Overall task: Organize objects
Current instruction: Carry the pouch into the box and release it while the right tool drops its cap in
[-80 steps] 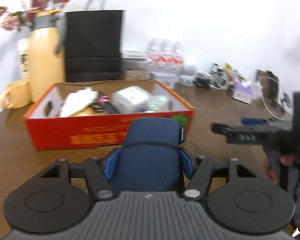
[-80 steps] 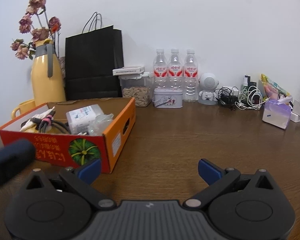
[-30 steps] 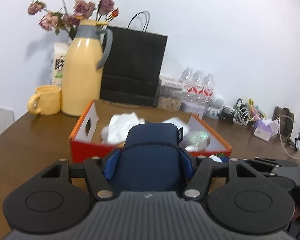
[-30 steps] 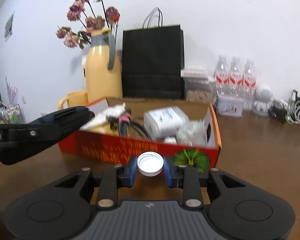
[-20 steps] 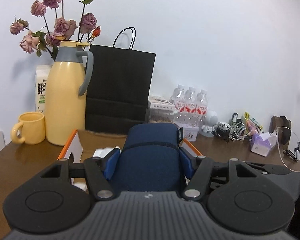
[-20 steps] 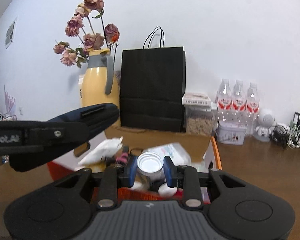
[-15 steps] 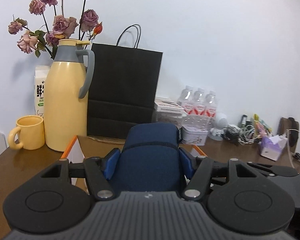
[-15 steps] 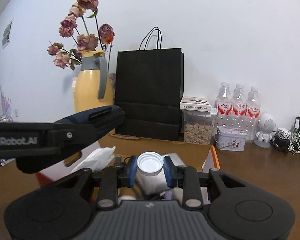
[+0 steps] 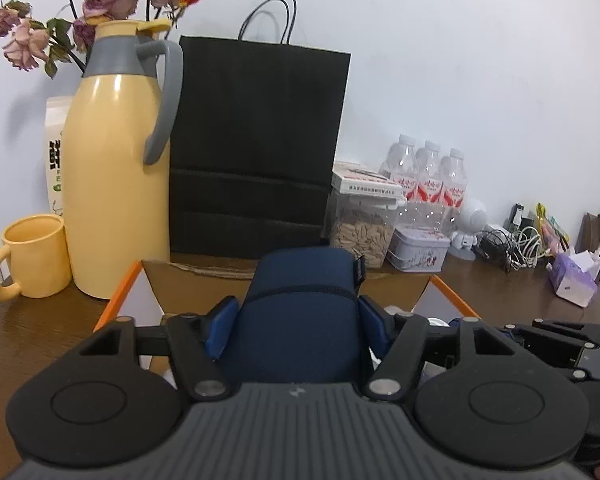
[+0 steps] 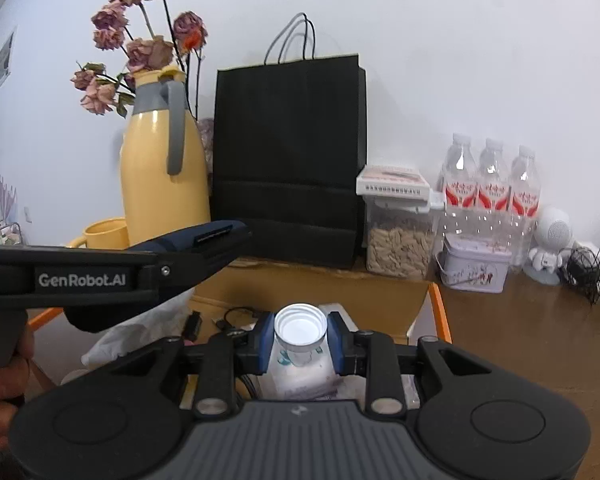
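Note:
A navy fabric pouch point(image 9: 300, 280) stands between the blue pads of my left gripper point(image 9: 295, 316), whose jaws are opening; the pads still touch its sides. It hangs over the near part of the orange cardboard box point(image 9: 120, 300). My right gripper point(image 10: 300, 338) is shut on a small white bottle point(image 10: 298, 372) just under its white cap point(image 10: 300, 324), above the box interior. In the right wrist view the left gripper point(image 10: 204, 244) reaches in from the left with the pouch point(image 10: 168, 244), held by a hand point(image 10: 4, 376). A white bag point(image 10: 140, 336) and black cables point(image 10: 236, 316) lie in the box.
Behind the box stand a yellow jug with dried flowers point(image 9: 116, 184), a yellow mug point(image 9: 32, 256), a black paper bag point(image 9: 256, 152), a seed container point(image 9: 360, 236), a tin point(image 9: 418, 254) and three water bottles point(image 9: 432, 180). Cables point(image 9: 516, 248) and a tissue pack point(image 9: 574, 280) lie at the right.
Both grippers have moved forward over the box toward the back wall; the jug and bag loom larger. The pouch and the bottle stay between their jaws.

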Available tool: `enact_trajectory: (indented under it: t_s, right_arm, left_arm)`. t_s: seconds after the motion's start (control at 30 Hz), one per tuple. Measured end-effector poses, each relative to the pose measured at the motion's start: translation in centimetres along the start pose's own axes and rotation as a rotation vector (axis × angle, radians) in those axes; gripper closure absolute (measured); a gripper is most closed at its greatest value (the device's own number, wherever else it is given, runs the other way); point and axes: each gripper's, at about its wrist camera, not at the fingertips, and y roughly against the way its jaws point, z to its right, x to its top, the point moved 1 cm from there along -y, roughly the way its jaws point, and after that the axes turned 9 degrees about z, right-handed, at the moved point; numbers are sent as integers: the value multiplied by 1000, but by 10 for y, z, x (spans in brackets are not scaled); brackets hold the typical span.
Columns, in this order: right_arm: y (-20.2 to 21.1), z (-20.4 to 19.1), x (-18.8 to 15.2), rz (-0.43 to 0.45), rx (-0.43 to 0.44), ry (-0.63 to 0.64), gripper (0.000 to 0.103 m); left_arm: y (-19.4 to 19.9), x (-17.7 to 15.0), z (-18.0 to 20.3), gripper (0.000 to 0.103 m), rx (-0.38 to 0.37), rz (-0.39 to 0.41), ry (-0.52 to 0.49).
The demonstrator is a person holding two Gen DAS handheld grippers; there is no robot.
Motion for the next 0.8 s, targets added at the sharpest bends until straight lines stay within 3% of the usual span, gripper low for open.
enact_trajectory:
  t_s: [0.03, 0.07, 0.1, 0.2, 0.23, 0.8]
  right_arm:
    - [-1, 2, -1, -8, -8, -3, 75]
    - [-1, 3, -2, -16, -17, -5, 74]
    - [-3, 5, -3, -27, -25, -6, 65]
    - [-3, 8, -5, -29, -53, -15, 5]
    - [-2, 8, -5, -27, -53, -16, 0]
    - [2, 9, -1, -32, -68, -32, 0]
  left_arm:
    - [1, 0, -2, 12, 4, 14, -3]
    - [3, 1, -3, 0, 18, 30, -3]
    - [6, 1, -4, 0, 35, 53, 3]
    - [9, 5, -9, 0, 39, 55, 8]
    - [10, 5, -10, 0, 42, 56, 9]
    - [12, 7, -9, 0, 20, 36, -9]
